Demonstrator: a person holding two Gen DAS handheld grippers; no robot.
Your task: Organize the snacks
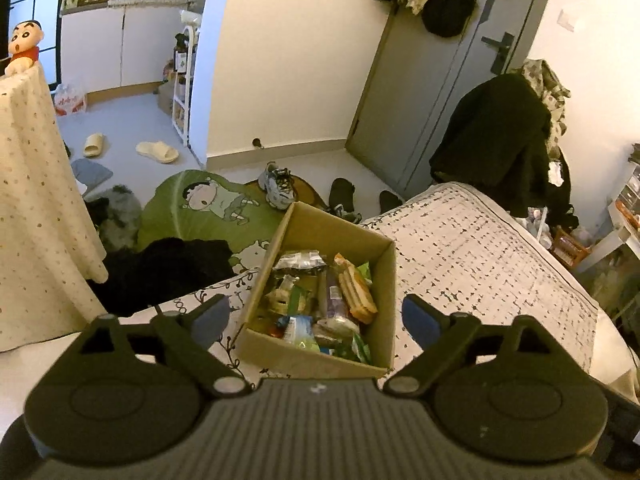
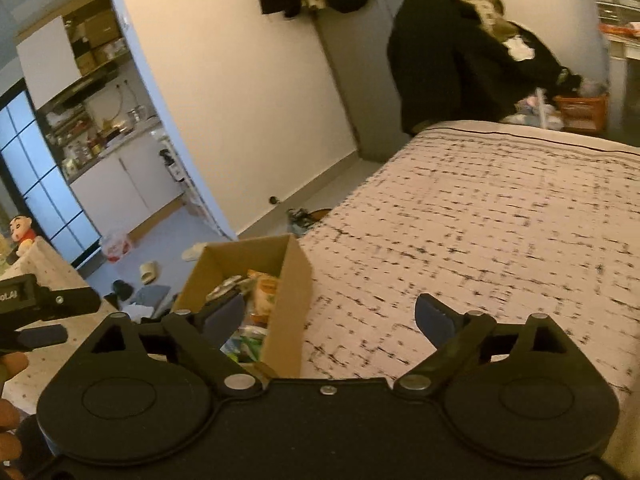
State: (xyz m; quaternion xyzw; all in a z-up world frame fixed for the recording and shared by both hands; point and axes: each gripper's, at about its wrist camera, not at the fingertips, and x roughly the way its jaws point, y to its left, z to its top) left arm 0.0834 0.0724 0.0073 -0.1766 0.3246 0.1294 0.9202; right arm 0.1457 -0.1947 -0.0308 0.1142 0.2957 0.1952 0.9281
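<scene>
The open brown cardboard box (image 1: 320, 292) of wrapped snacks (image 1: 324, 300) sits on the bed's black-flecked white cover (image 1: 480, 256), at twelve o'clock from the left gripper (image 1: 316, 316). Its jaws stand wide apart, empty. The right gripper (image 2: 330, 316), jaws likewise apart and empty, has the box at eleven o'clock.

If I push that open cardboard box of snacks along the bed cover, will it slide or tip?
The cardboard box will probably slide rather than tip: it looks wider than tall, with the snack packets lying low inside. It sits near the corner of the soft bed cover, so it may drag unevenly. Its thin open walls would likely flex.
</scene>
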